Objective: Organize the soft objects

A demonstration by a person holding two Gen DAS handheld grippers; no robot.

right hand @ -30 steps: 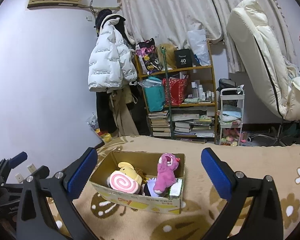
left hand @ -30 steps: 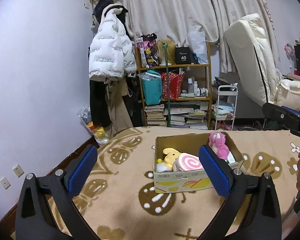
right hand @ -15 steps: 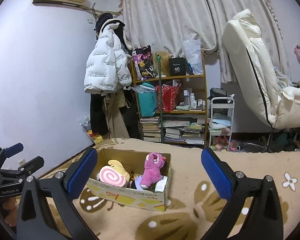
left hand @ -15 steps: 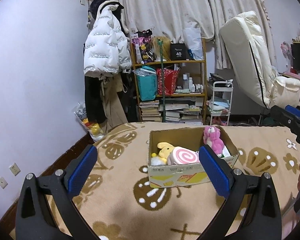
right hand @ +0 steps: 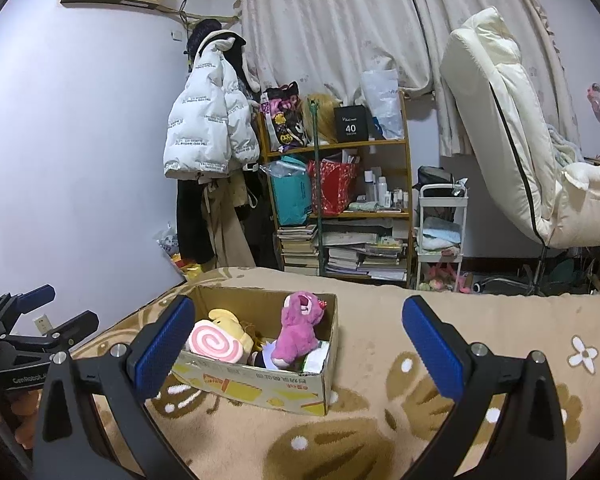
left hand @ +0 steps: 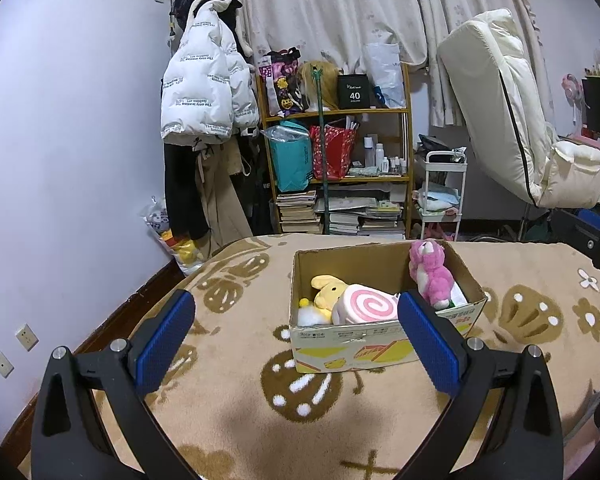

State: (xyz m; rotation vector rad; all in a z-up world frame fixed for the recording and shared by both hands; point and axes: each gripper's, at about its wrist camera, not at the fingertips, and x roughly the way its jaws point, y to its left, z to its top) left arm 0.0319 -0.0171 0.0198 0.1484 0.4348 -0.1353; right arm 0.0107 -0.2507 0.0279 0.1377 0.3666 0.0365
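Note:
An open cardboard box (left hand: 352, 338) stands on the beige patterned blanket (left hand: 236, 392). In it are a pink swirl roll cushion (left hand: 366, 307), a yellow bunny plush (left hand: 329, 289) and a pink bear plush (left hand: 430, 274). My left gripper (left hand: 296, 340) is open and empty, held back from the box's near side. My right gripper (right hand: 298, 342) is open and empty, to the right of the box (right hand: 260, 384); that view shows the roll (right hand: 216, 340), the bunny (right hand: 230, 320) and the bear (right hand: 300, 330). The left gripper shows at its left edge (right hand: 32, 320).
Behind the bed stand a cluttered shelf (left hand: 340, 168), a white cart (left hand: 442, 196), a hanging white jacket (left hand: 204, 84) and a cream recliner (left hand: 516, 128). The blanket's left edge (left hand: 148, 304) drops to the wall.
Both grippers have drawn back and risen a little from the box, so it sits lower and smaller in view. Jaws stayed open. The toys in the box have not moved.

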